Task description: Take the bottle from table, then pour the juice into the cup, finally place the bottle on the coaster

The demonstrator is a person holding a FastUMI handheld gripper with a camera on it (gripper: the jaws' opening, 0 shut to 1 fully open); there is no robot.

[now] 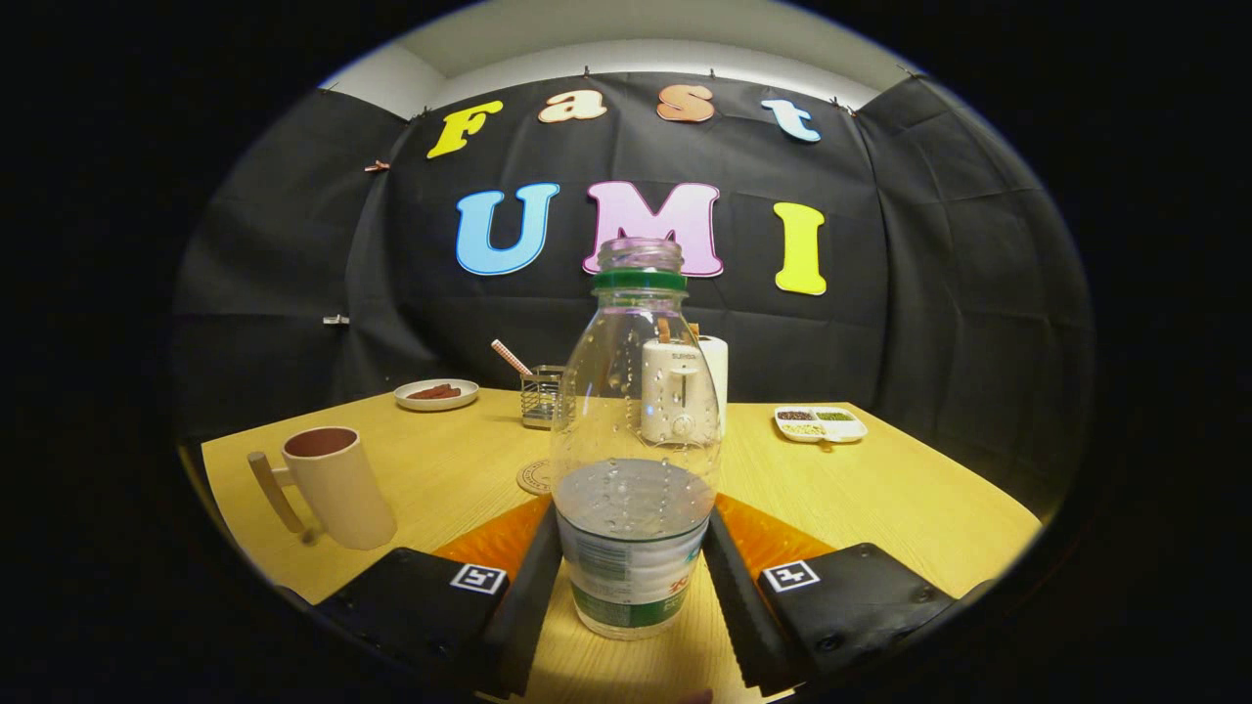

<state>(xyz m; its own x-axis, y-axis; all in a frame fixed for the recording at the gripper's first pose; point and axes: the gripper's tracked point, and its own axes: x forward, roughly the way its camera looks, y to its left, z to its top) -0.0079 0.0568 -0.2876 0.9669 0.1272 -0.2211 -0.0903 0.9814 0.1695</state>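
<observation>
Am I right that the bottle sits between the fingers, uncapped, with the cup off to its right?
Not quite. In the gripper view the cup stands to the left of the bottle, not the right. The bottle is indeed uncapped and sits between the gripper's fingers.

— Where does the camera sit?

— On the gripper point(634, 577) itself, low over the table point(880, 499), looking forward along the two fingers point(523, 611) that flank the lower part of the view.

— How near is it to things?

— Very near the bottle point(636, 440), which stands upright between the fingers and covers much of the middle. The cup point(337, 486) lies off to the left, the coaster point(535, 477) beyond the fingers.

— And which way does it face?

— Level across the tabletop toward the black cloth wall point(293, 274) at the far side, with a strip of ceiling above it.
</observation>
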